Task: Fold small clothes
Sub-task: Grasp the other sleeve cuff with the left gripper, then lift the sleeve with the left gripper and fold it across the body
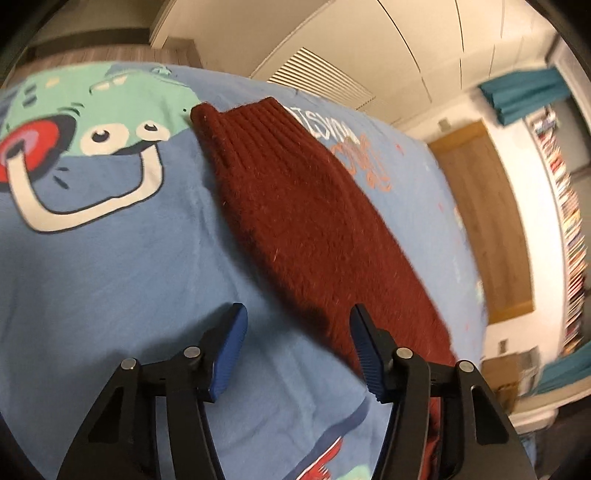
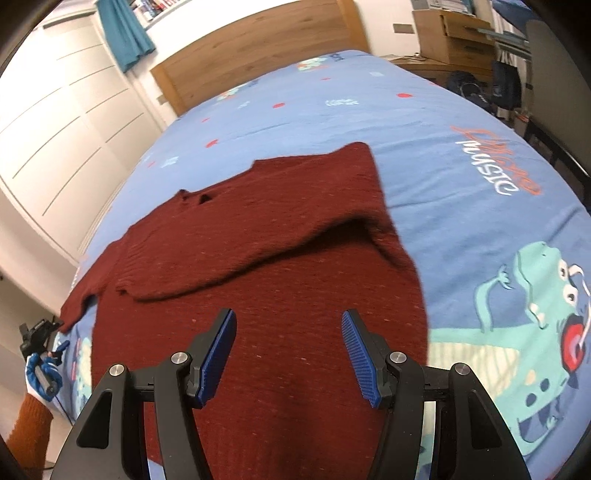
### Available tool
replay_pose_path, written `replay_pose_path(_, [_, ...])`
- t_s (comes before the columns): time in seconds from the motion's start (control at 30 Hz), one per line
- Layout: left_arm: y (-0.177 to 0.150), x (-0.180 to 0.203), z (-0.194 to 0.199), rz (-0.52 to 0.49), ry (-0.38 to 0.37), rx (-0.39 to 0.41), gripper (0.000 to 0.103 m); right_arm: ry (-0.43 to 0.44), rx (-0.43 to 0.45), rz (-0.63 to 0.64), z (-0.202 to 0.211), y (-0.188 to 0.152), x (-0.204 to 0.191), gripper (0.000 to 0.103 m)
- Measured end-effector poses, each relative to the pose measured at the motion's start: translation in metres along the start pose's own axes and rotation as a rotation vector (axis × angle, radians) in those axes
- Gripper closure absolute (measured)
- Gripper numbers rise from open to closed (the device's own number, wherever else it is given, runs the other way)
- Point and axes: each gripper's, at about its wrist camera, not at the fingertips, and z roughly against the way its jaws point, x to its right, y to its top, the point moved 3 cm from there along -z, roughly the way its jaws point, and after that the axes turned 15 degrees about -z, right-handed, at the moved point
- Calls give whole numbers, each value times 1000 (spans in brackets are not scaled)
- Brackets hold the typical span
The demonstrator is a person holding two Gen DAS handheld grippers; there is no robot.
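A dark red knitted sweater point(image 2: 258, 266) lies flat on a blue printed bed cover point(image 2: 424, 122). One sleeve point(image 2: 236, 254) is folded across its body. My right gripper point(image 2: 288, 332) is open and empty, hovering over the sweater's lower body. In the left wrist view the sweater point(image 1: 306, 221) stretches away with its ribbed hem point(image 1: 243, 118) at the far end. My left gripper point(image 1: 297, 332) is open and empty, just above the sweater's near edge and the cover. The left gripper also shows at the bed's left edge in the right wrist view point(image 2: 38, 334), held by a blue-gloved hand point(image 2: 42, 373).
The cover point(image 1: 110, 258) carries a green monster print point(image 2: 535, 332). A wooden headboard point(image 2: 251, 48) and white wardrobe doors point(image 2: 62, 110) stand behind the bed. Cardboard boxes point(image 2: 450, 33) and bags point(image 2: 506, 85) sit to the right.
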Motion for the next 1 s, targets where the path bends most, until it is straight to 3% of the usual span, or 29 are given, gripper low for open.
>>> replay_pose_path(0.17, [19,-19,-3,114,-93,42,65,-23,0,-7,2,-1,9,42])
replay_pose_path(0.37, [36,-20,-6,126,-121,54,73,-41,10,-10,8,3,15,42])
replay_pose_path(0.53, [44,-24,-9,152,-138,29,94,-33,19,-15,13,4,16,42])
replay_pose_path(0.7, [52,-20,1,159,-138,34,96,-22,22,-16,17,3,20,42])
replay_pose_path(1.0, [64,24,9,130,-160,55,97,-13,65,-61,41,6,39,42])
